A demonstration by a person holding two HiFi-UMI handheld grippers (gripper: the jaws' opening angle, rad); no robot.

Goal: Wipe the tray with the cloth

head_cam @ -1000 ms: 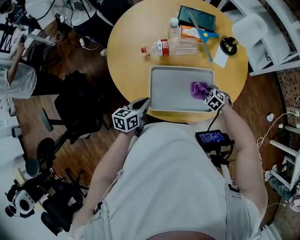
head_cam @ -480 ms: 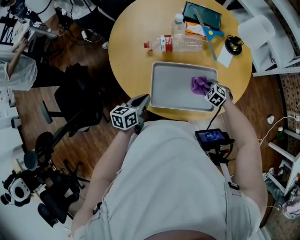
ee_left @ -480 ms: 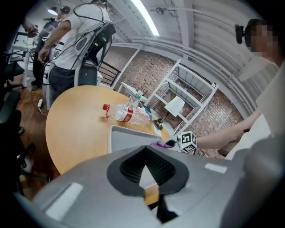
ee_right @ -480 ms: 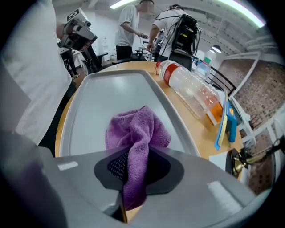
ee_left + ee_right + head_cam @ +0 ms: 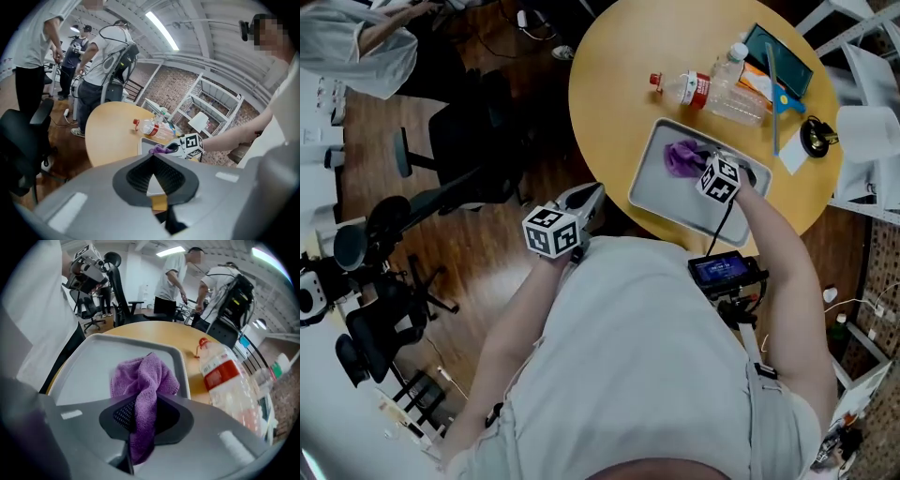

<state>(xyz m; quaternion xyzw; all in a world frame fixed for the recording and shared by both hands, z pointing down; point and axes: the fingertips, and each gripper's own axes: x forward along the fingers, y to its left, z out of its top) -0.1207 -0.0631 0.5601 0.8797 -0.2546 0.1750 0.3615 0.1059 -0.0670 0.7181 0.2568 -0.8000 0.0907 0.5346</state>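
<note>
A grey tray [image 5: 661,192] lies on the round wooden table [image 5: 609,84], near its front edge. A purple cloth [image 5: 680,157] rests on the tray's far left part, and my right gripper [image 5: 698,161] is shut on it. In the right gripper view the cloth [image 5: 143,376] hangs bunched between the jaws of the right gripper [image 5: 145,401] over the tray [image 5: 93,362]. My left gripper [image 5: 595,192] is held off the table's near edge, left of the tray, shut and empty. From the left gripper [image 5: 151,158] the tray [image 5: 143,143] and the cloth [image 5: 159,150] show ahead.
A clear plastic bottle [image 5: 712,92] with a red label lies just beyond the tray, with a second bottle [image 5: 733,54], a dark tablet [image 5: 778,58] and a black round object [image 5: 814,136] farther back. A black office chair [image 5: 459,141] stands left of the table. People stand beyond it.
My right gripper has dragged the cloth from the tray's right side to its far left part. The head view has swung. The left gripper stays off the table's edge.
</note>
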